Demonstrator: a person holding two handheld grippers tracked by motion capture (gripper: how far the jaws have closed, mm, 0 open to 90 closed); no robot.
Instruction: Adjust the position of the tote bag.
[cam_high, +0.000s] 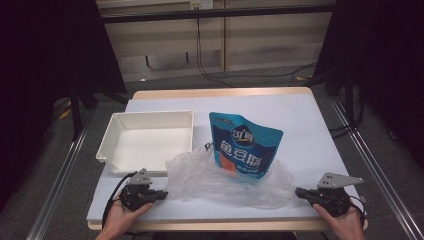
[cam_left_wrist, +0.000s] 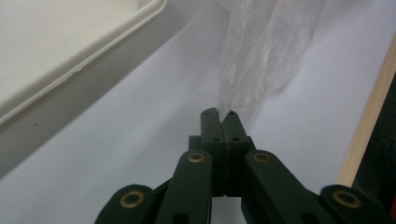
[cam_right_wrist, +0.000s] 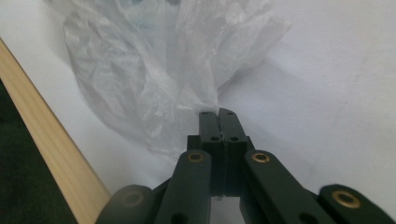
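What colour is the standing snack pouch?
Blue snack pouch with white lettering and an orange patch; clearest in the high view.

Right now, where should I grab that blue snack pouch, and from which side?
Take the blue pouch by its flat sealed top edge, coming from above. It stands upright on the clear plastic bag, so the top is free, while its base sits among crumpled film.

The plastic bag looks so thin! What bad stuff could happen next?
1. The left gripper has its jaws closed right at a thin corner of the bag; a pull might tear it or let it slip free.
2. The blue pouch stands on the bag, so tugging the plastic could tip it over.
3. The right gripper has its jaws closed at the bag's other edge, though whether it holds plastic is unclear, so a lift might be lopsided.
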